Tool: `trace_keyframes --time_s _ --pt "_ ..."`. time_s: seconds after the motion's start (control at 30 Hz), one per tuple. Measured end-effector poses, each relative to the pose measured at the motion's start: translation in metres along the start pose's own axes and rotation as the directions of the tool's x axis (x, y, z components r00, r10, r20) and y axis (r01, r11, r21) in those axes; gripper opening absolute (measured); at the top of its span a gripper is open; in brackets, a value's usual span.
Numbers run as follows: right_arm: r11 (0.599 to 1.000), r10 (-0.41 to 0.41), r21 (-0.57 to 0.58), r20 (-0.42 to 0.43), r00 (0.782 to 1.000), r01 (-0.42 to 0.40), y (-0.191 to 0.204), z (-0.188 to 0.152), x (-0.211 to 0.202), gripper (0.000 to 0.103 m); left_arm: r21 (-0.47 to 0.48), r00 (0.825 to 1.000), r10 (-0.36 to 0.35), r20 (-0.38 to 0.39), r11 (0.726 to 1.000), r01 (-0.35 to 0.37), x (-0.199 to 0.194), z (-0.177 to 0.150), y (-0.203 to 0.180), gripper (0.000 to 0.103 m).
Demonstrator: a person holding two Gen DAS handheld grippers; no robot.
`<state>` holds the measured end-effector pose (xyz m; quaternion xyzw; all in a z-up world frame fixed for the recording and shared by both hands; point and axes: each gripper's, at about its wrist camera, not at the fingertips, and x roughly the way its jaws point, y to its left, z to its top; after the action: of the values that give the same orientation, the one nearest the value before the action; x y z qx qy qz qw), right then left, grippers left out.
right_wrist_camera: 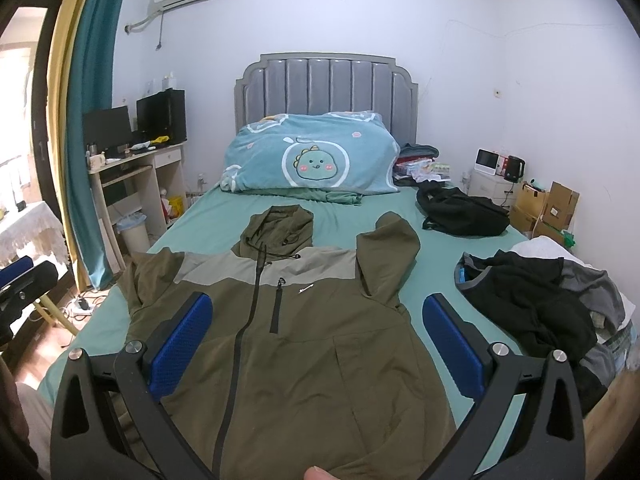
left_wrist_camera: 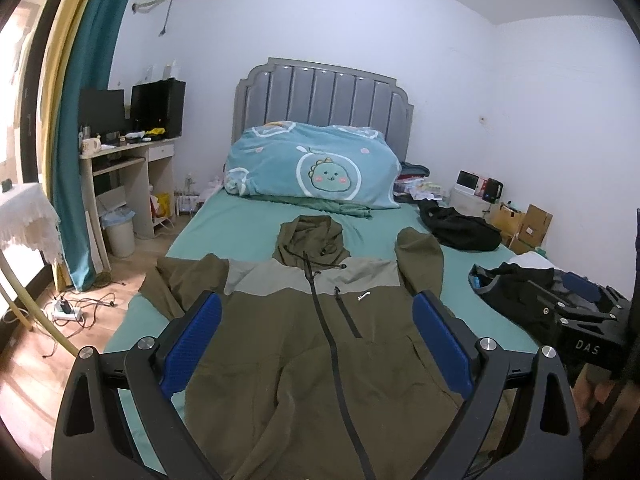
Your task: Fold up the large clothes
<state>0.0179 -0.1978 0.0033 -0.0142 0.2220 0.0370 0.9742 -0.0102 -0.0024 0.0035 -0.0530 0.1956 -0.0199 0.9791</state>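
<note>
Hovering wide open and empty, both grippers, left (left_wrist_camera: pixel 316 344) and right (right_wrist_camera: pixel 318 340); jacket (left_wrist_camera: pixel 320 352) is lying lengthwise toward 12 o'clock, hood (left_wrist_camera: pixel 310 236) farthest, sleeves at 10 and 2.

Matt olive cloth jacket (left_wrist_camera: pixel 304 344) on smooth teal cotton-like sheet (left_wrist_camera: pixel 240 216).
</note>
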Motion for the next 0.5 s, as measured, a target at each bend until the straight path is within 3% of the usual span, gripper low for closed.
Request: trace_keyframes --time_s 0.5 --pt "1.000 0.001 0.004 0.002 1.000 -0.001 -0.0013 -0.0002 -0.0004 0.103 0.002 1.000 -0.013 0.005 1.000 0.013 0.0023 0.0000 -0.0042 0.098"
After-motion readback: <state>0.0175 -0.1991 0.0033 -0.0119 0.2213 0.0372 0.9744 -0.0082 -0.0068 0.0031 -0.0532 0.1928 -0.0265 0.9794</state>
